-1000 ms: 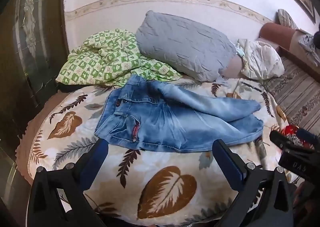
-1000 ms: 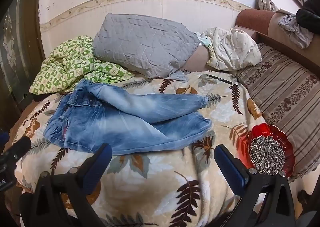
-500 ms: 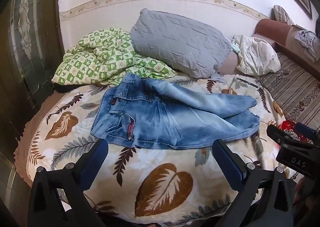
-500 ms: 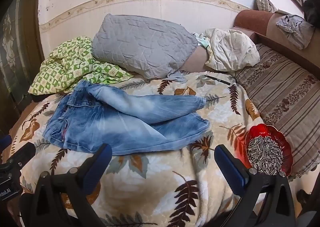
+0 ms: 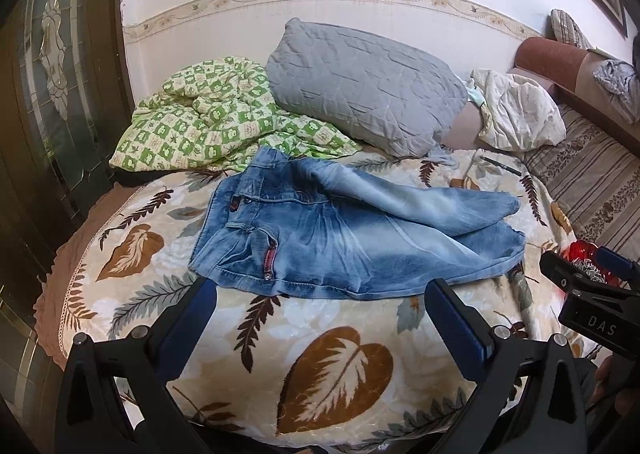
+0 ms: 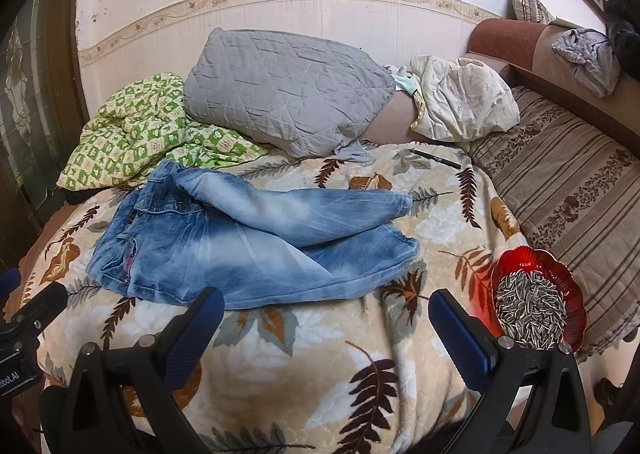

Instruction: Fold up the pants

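Faded blue jeans [image 5: 344,238] [image 6: 248,242] lie loosely on a leaf-patterned blanket [image 5: 332,366] [image 6: 304,366], waistband to the left, one leg draped over the other, cuffs to the right. My left gripper [image 5: 320,294] hangs open near the jeans' front hem, just short of it, with nothing between its fingers. My right gripper [image 6: 326,306] is open too, close to the lower leg's front edge, holding nothing. The right gripper's body also shows at the right edge of the left wrist view.
A grey quilted pillow [image 6: 284,90] and a green checked blanket [image 6: 136,134] lie behind the jeans. A red dish of sunflower seeds [image 6: 536,298] sits at the front right. A black pen [image 6: 436,158], a cream cloth [image 6: 464,98] and a striped couch cushion [image 6: 568,190] are to the right.
Both views have shifted slightly, the left one rising and turning a little so more of the wall and couch shows. The jeans have not moved; both grippers stay open.
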The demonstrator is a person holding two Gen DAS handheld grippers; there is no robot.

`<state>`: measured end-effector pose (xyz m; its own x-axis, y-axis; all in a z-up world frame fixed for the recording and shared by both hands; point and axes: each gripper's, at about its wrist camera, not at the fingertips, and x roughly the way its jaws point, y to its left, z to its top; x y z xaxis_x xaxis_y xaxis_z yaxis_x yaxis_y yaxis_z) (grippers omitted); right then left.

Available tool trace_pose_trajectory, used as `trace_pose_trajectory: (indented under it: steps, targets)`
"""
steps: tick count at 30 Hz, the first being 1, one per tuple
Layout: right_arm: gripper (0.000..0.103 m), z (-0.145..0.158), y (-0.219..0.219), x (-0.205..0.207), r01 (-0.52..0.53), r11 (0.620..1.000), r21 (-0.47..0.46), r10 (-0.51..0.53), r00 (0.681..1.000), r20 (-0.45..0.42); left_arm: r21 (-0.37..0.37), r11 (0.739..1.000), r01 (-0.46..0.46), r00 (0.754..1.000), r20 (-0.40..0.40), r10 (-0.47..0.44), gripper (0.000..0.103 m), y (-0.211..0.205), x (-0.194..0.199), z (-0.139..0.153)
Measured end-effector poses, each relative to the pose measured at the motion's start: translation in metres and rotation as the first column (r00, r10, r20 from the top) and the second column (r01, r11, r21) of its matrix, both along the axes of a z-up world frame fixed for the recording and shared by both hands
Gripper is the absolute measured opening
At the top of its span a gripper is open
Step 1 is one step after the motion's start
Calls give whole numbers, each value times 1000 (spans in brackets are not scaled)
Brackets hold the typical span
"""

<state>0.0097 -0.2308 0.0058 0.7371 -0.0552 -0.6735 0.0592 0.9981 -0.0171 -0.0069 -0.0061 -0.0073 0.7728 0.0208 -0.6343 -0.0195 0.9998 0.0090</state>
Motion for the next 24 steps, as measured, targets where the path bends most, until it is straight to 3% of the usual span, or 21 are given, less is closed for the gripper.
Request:
trace_pose_trajectory:
  steps: [24]
  targets:
    - [103, 0, -1, -1, 3, 1000, 1, -3, 1000, 0, 0, 1000, -2, 1000, -3, 2, 103, 4, -1, 0]
